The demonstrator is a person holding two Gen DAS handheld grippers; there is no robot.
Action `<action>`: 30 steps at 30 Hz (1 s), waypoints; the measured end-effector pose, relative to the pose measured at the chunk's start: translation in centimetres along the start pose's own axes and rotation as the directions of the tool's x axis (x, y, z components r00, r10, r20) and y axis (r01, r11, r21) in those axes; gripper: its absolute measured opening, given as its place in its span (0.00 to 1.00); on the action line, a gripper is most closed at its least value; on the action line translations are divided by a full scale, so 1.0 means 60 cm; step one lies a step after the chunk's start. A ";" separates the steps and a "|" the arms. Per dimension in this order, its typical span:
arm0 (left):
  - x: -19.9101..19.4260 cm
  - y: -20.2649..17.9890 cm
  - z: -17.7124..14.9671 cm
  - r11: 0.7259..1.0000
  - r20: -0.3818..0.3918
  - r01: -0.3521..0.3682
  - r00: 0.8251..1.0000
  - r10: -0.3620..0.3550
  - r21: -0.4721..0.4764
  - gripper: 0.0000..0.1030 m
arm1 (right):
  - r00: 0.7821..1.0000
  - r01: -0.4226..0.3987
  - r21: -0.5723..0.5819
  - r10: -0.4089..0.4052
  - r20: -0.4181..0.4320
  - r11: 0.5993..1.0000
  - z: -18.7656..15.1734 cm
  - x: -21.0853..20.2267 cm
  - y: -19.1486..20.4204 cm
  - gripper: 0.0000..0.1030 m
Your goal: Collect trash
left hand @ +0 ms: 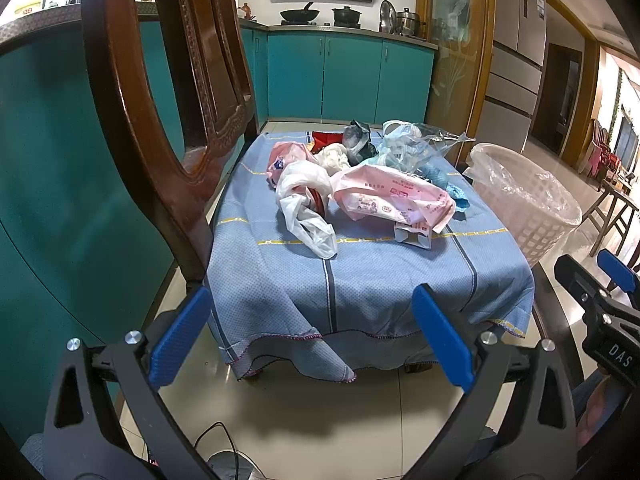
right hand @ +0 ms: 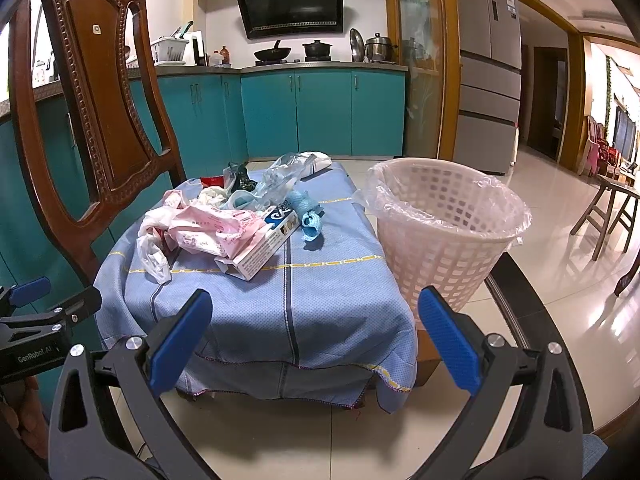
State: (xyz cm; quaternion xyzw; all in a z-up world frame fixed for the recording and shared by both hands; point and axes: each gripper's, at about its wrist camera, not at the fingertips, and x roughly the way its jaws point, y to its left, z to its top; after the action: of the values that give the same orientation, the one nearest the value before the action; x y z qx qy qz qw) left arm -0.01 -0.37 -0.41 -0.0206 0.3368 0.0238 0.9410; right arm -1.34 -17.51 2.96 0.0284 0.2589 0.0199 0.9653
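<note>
On blue-clothed table (right hand: 280,304): trash pile (right hand: 224,216) of crumpled pink and white plastic bags, clear wrap, a flattened carton. Lined white basket (right hand: 448,256) just beside. Left gripper (left hand: 312,336) and right gripper (right hand: 316,336) spread wide, empty.

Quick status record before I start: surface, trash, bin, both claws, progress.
surface: low table under a blue cloth
trash: pile at its middle; pink wrapper, white plastic bag, small carton, blue wad, clear bag
bin: white lattice basket with clear liner, on the floor right of the table, looks empty
left claw: open, holding nothing, short of the table
right claw: open, holding nothing
progress: nothing collected yet
</note>
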 end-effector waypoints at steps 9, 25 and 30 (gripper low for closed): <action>-0.004 0.001 -0.001 1.000 0.001 0.000 1.000 0.000 -0.004 0.97 | 1.000 0.000 -0.002 0.000 0.001 1.000 0.000 0.000 0.000 0.97; -0.004 0.001 -0.003 1.000 -0.002 0.000 1.000 0.000 -0.004 0.97 | 1.000 -0.001 0.001 0.001 0.002 1.000 0.000 -0.002 0.000 0.98; -0.004 0.004 -0.005 1.000 -0.004 0.001 1.000 -0.001 -0.003 0.97 | 1.000 -0.001 0.001 0.001 0.002 1.000 0.000 -0.002 0.000 0.98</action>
State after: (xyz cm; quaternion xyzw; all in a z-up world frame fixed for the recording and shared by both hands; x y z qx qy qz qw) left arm -0.38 -0.17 -0.48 -0.0223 0.3387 0.0240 0.9403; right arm -1.44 -17.50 3.05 0.0291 0.2580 0.0200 0.9655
